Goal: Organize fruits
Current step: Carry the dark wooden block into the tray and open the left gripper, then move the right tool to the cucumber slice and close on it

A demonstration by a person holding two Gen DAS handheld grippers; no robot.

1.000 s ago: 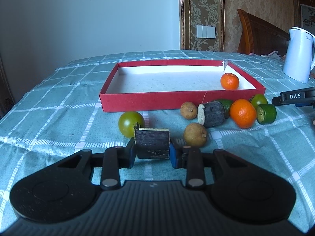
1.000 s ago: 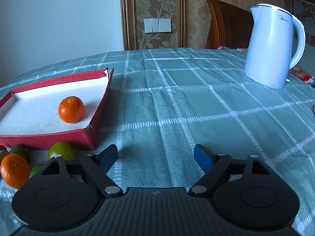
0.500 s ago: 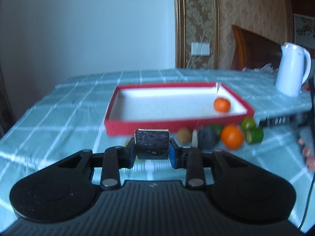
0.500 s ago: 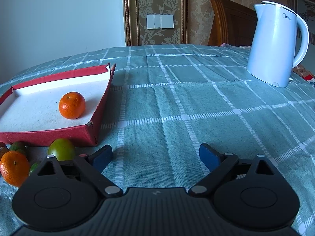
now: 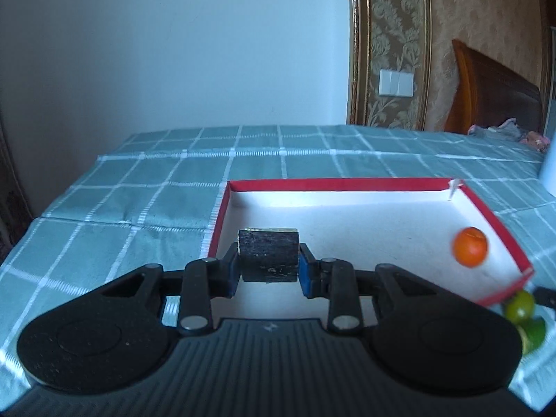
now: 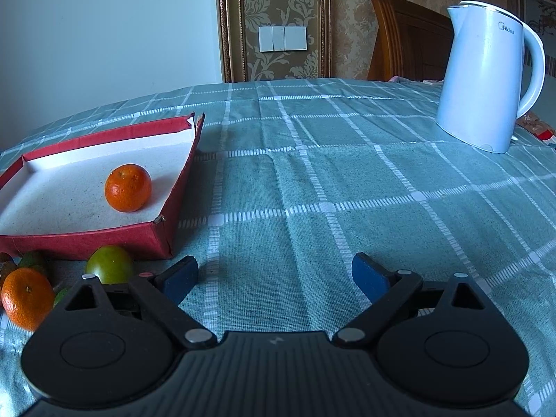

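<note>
We have carried the dark cylindrical sugarcane piece, clamped in our left tool, from the surface to over the red cardboard tray, lower centre; release seems next. Our right tool idles, spread wide.

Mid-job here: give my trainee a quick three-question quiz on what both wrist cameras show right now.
1. True or false: the left gripper is shut on the dark cane piece.
2. How many oranges lie inside the red tray?
3. The right gripper is: A) open above the tablecloth; B) shut on the white kettle; C) inside the tray.

Key: 1 true; 2 one; 3 A.
</note>
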